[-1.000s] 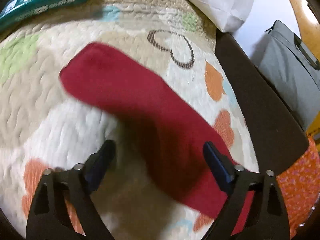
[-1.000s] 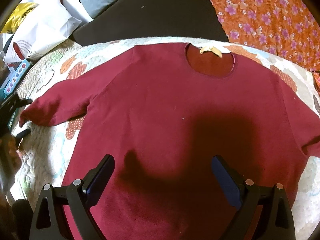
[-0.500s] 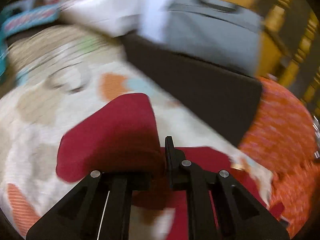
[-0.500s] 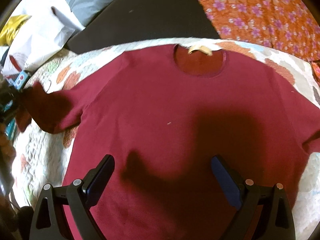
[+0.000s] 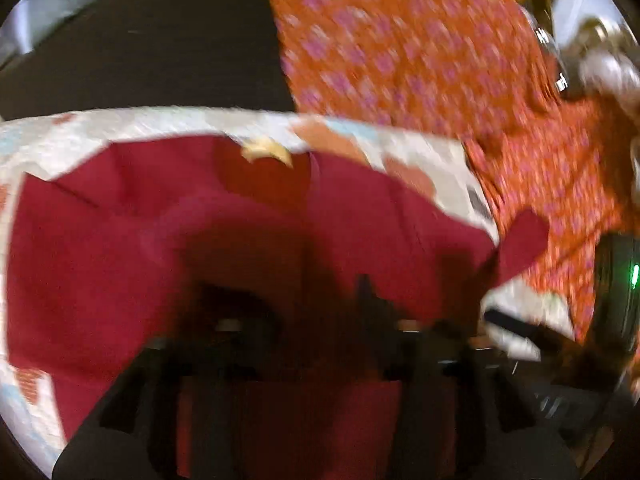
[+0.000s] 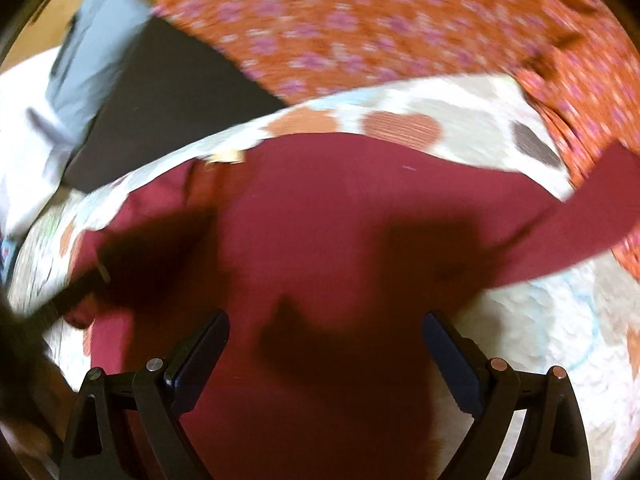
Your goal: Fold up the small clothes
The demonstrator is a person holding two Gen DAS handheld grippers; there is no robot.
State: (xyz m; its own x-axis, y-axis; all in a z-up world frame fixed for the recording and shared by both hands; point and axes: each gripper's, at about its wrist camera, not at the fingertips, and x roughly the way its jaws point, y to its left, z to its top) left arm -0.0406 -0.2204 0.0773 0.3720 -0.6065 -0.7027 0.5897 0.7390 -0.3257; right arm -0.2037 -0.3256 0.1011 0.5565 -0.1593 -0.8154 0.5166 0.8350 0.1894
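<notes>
A dark red sweater (image 6: pixel 340 220) lies on a patterned quilt (image 6: pixel 540 320), neck label (image 6: pixel 228 156) at the far side. My left gripper (image 5: pixel 320 312) is shut on the sweater's left sleeve (image 5: pixel 224 248) and holds it over the sweater's body; that view is blurred. The left gripper also shows in the right wrist view (image 6: pixel 76 292) at the left, with the sleeve. My right gripper (image 6: pixel 326 344) is open and empty above the sweater's lower body. The right sleeve (image 6: pixel 580 224) lies out to the right.
An orange flowered cloth (image 6: pixel 400 28) lies beyond the quilt. A black panel (image 6: pixel 168 92), a grey bag (image 6: pixel 92 44) and a white bag (image 6: pixel 20 128) are at the far left.
My left gripper closed on the left sleeve and carried it rightward over the sweater's body. My right gripper shifted to the right and stayed open.
</notes>
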